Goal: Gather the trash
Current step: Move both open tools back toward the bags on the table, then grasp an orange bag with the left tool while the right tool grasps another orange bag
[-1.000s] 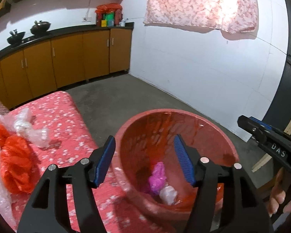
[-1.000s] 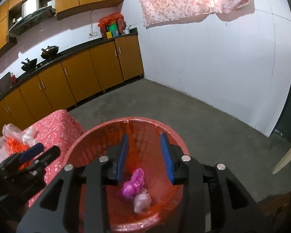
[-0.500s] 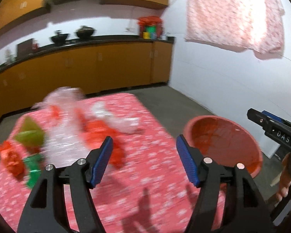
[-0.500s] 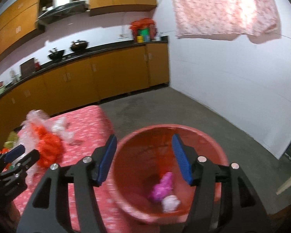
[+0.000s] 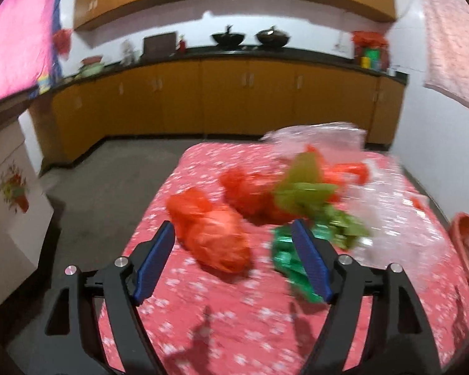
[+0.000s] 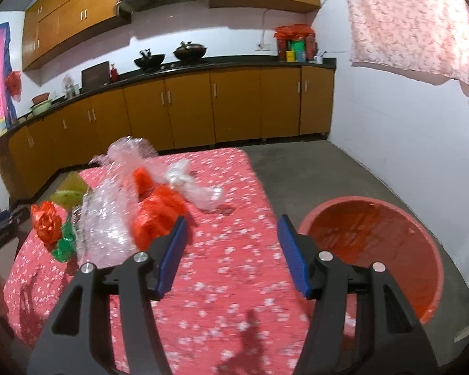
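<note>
Trash lies heaped on the red flowered tablecloth ahead of both your grippers. Nearest your left gripper, a crumpled orange bag sits just beyond and between its spread fingers, which hold nothing and touch nothing. A shiny green wrapper lies at its right finger, partly hidden behind that blue pad; whether they touch is not clear. Farther on are a second orange bag, an olive-green bag and clear bubble wrap, all blurred.

Your right gripper is also spread wide and empty, above bare cloth. Ahead-left of it sits an orange bag, close to the left fingertip, with bubble wrap beside that and a clear plastic scrap beyond. To its right, off the table edge, stands the red bin with an orange liner.
</note>
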